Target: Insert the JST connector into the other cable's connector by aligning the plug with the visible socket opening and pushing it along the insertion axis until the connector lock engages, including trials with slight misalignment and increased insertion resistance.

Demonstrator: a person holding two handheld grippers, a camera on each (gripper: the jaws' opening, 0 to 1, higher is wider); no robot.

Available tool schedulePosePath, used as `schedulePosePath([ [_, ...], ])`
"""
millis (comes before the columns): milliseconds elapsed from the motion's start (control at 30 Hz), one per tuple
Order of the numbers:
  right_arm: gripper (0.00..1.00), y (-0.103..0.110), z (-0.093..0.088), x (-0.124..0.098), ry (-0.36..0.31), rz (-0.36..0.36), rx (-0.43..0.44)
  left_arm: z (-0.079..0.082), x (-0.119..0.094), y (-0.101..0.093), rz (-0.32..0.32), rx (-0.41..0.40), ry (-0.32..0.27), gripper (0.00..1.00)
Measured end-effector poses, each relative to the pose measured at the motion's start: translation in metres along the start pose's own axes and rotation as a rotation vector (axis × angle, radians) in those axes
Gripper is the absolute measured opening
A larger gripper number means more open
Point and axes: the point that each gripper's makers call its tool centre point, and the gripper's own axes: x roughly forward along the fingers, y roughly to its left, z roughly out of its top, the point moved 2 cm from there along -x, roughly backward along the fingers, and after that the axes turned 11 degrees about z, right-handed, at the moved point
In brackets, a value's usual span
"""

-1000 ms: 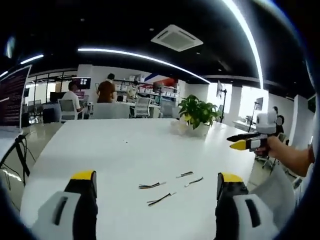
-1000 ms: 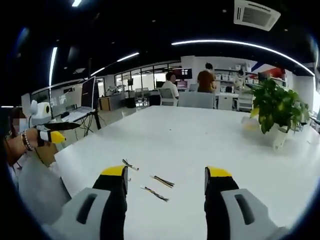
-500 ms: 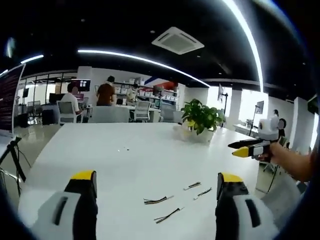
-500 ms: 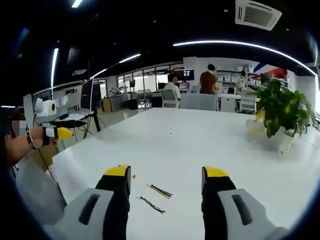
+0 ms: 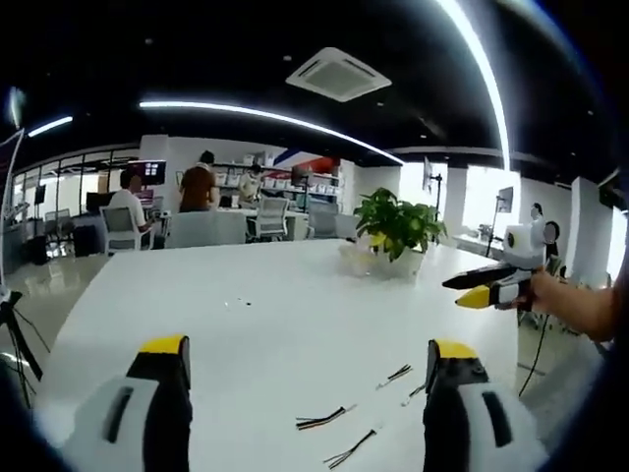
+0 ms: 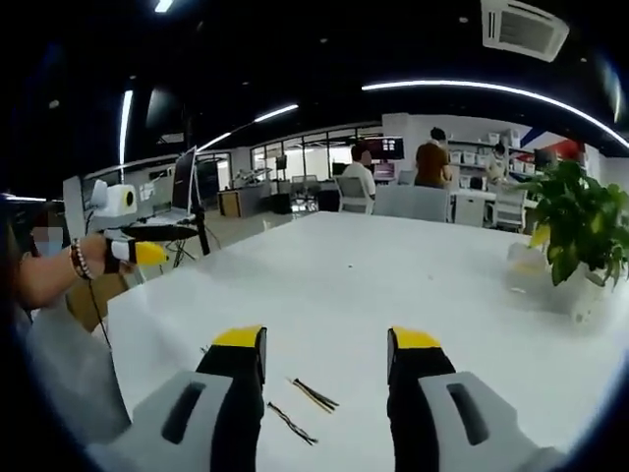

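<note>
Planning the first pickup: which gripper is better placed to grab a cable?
Probably the right gripper: two cables lie between its open jaws. The left gripper has cables ahead too, but nearer its right jaw.

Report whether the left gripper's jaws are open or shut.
Open. In the left gripper view the yellow-tipped black left gripper has its jaws standing far apart, with the white table visible between them and nothing held.

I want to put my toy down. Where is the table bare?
The white table is bare across its wide middle, between the short cables close to the grippers and the potted plant at the far edge. It is crowded only where the cables lie, just ahead of the open jaws.
</note>
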Motion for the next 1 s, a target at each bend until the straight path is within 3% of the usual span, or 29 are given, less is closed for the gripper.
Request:
schedulePosePath([
  [167, 0.50, -0.009, 0.000, 0.005, -0.040, 0.012, 0.011, -0.004, 0.015, 0.000, -0.040, -0.015, 0.016, 0.99],
  [300, 0.45, -0.010, 0.000, 0.011, -0.057, 0.040, -0.005, -0.011, 0.027, 0.002, -0.058, 0.012, 0.030, 0.99],
  [400, 0.45, -0.016, -0.006, 0.015, -0.016, 0.028, -0.014, -0.013, 0.034, -0.005, -0.106, 0.038, 0.023, 0.99],
  [567, 0.42, -0.019, -0.010, 0.023, -0.013, 0.055, -0.016, -0.018, 0.047, -0.010, -0.146, 0.036, 0.029, 0.99],
  [1000, 0.41, -0.026, -0.032, 0.047, 0.039, 0.131, -0.012, -0.051, 0.073, -0.008, -0.195, 0.064, 0.090, 0.98],
])
